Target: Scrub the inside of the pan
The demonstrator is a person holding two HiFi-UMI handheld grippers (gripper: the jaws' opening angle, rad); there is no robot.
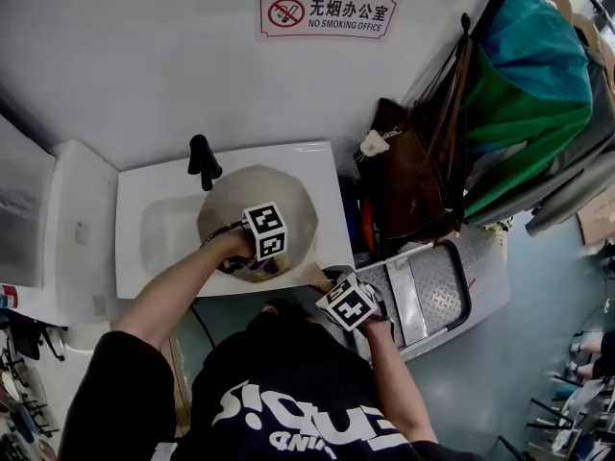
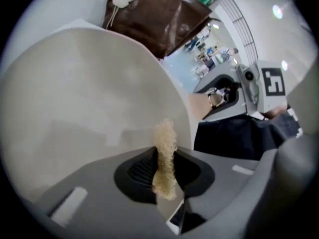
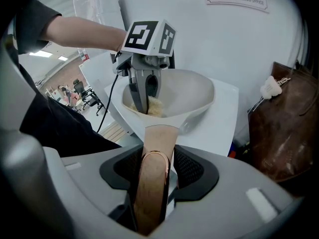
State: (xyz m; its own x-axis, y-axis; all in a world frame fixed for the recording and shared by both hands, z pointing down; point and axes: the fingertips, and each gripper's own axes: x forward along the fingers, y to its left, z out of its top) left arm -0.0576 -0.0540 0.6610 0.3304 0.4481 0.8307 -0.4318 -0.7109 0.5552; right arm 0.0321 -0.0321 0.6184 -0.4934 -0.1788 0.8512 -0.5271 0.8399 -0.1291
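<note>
A beige pan (image 1: pixel 288 192) sits tilted in the white sink (image 1: pixel 154 248). Its tan handle (image 3: pixel 155 173) points toward me, and my right gripper (image 3: pixel 157 166) is shut on it at the sink's front right corner (image 1: pixel 348 303). My left gripper (image 2: pixel 164 158) is shut on a pale yellow scrubbing sponge (image 2: pixel 165 148) and reaches down into the pan. In the right gripper view the left gripper (image 3: pixel 145 98) has its fingertips and the sponge (image 3: pixel 155 108) down on the near inner wall of the pan (image 3: pixel 192 96). The smooth beige inside of the pan (image 2: pixel 89 93) fills the left gripper view.
A black faucet (image 1: pixel 204 159) stands at the back of the sink. A brown bag (image 1: pixel 413 171) and green and teal clothes (image 1: pixel 528 94) hang close on the right. A metal step platform (image 1: pixel 437 291) lies on the floor to the right. A black cable (image 3: pixel 110 101) trails from the left gripper.
</note>
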